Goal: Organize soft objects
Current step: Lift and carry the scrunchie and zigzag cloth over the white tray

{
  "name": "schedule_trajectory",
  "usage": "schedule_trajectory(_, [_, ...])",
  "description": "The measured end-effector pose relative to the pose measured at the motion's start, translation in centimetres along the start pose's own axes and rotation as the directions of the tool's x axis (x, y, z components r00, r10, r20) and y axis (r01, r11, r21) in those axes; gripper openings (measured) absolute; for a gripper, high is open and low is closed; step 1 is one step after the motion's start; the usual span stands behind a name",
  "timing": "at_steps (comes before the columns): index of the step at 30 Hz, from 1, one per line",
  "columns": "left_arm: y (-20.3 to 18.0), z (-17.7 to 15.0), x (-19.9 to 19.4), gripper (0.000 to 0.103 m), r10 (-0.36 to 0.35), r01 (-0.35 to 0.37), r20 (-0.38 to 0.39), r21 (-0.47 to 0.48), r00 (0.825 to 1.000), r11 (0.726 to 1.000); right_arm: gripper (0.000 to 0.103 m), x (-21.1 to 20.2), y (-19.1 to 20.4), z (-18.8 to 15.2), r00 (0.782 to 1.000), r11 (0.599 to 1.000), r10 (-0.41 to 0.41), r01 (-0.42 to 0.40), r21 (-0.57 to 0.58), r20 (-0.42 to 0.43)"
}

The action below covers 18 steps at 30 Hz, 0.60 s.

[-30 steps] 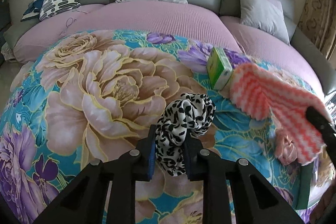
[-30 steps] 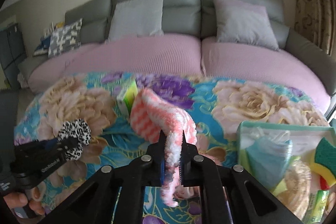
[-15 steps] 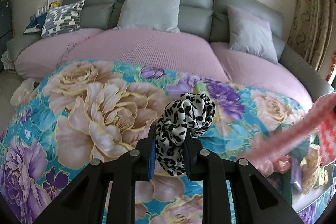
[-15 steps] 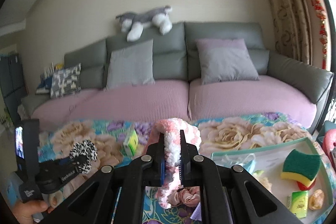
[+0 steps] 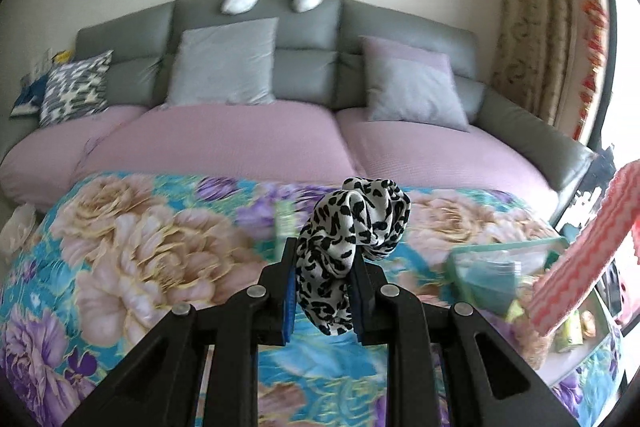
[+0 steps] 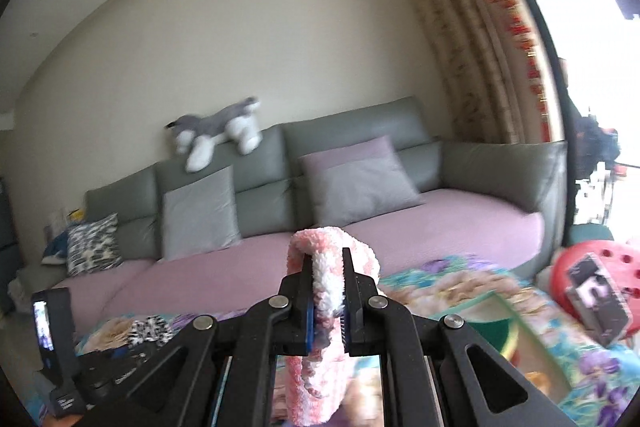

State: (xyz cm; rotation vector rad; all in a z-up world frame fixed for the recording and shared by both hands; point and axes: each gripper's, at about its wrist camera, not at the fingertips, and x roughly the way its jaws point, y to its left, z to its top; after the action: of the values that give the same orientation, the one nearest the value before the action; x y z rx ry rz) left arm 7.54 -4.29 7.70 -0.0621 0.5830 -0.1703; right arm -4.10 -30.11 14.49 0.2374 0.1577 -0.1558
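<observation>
My left gripper (image 5: pixel 325 259) is shut on a black-and-white leopard-print scrunchie (image 5: pixel 352 227), held above the floral tablecloth (image 5: pixel 140 255). The scrunchie also shows small in the right wrist view (image 6: pixel 148 330). My right gripper (image 6: pixel 327 271) is shut on a pink-and-white fluffy cloth (image 6: pixel 326 307) that hangs down between the fingers. The same cloth hangs at the right edge of the left wrist view (image 5: pixel 588 255), over a teal-rimmed tray (image 5: pixel 500 251).
The tray holds a blue cloth (image 5: pixel 490 279) and small packets. A green box (image 5: pixel 285 223) lies on the table behind the scrunchie. A grey sofa (image 5: pixel 256 147) with pink seats and cushions stands behind. A red stool (image 6: pixel 592 275) is at the right.
Both grippers have risen and tilted up, each still holding its item. The pink cloth has been lifted off the table and now hangs over the tray side.
</observation>
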Motion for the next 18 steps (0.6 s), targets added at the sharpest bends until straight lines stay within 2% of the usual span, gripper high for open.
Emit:
schedule_trajectory(6, [-6.2,-0.1,-0.4,0.023,-0.095,0.093,0.015,0.101,0.995,0.991,0.009,-1.0,-5.3,0.4,0.994,0.992,-0.11,0.109,0.067,0.013])
schedule_trajectory(12, [-13.1,-1.3,-0.4,0.023,-0.198,0.193,-0.001,0.218,0.98,0.957,0.01,-2.8,-9.5,1.4,0.985,0.978,-0.166,0.159,0.133,0.045])
schedule_trajectory(18, [-18.3,-3.0,0.8,0.023,-0.241,0.248,-0.061,0.295,0.969,0.923,0.01,0.5,-12.3,-0.9,0.978,0.975,-0.159,0.177,0.133,-0.132])
